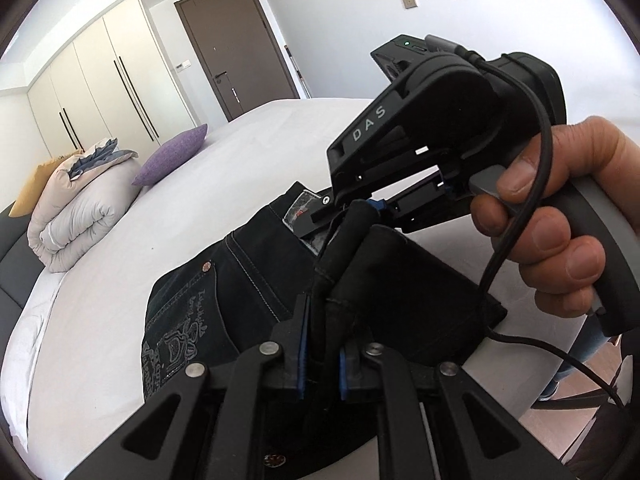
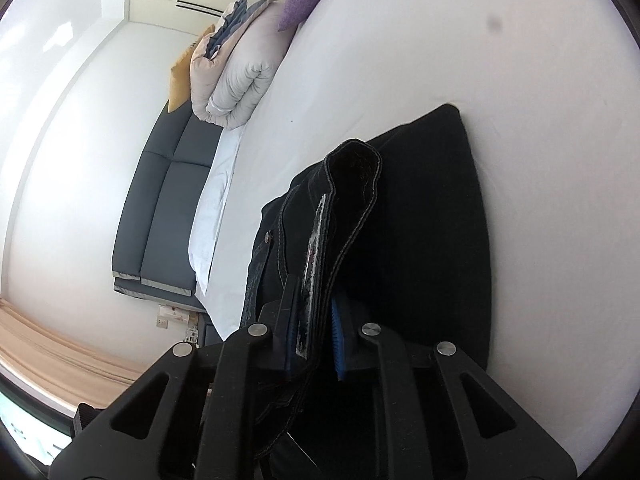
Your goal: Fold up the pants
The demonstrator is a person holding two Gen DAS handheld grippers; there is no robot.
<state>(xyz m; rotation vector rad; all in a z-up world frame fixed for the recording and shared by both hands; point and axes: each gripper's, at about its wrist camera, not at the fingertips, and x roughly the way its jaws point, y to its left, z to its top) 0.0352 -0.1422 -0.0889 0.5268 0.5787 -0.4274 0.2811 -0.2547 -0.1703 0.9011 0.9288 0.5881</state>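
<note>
The black jeans point(image 1: 256, 280) lie partly folded on the white bed point(image 1: 240, 152), with an embroidered back pocket point(image 1: 180, 344) facing up at the left. My left gripper point(image 1: 322, 344) is shut on a bunched edge of the jeans. My right gripper point(image 1: 344, 210), held by a hand point(image 1: 560, 216), shows in the left wrist view pinching the waistband by its label. In the right wrist view the right gripper point(image 2: 314, 332) is shut on the waistband point(image 2: 352, 184), which stands up from the folded jeans point(image 2: 432, 240).
A rolled beige duvet point(image 1: 76, 208), a purple cushion point(image 1: 172, 156) and a yellow cushion point(image 1: 28, 188) lie at the head of the bed. A dark headboard point(image 2: 168, 208) stands behind them. Wardrobes point(image 1: 100, 80) and a brown door point(image 1: 236, 40) are beyond.
</note>
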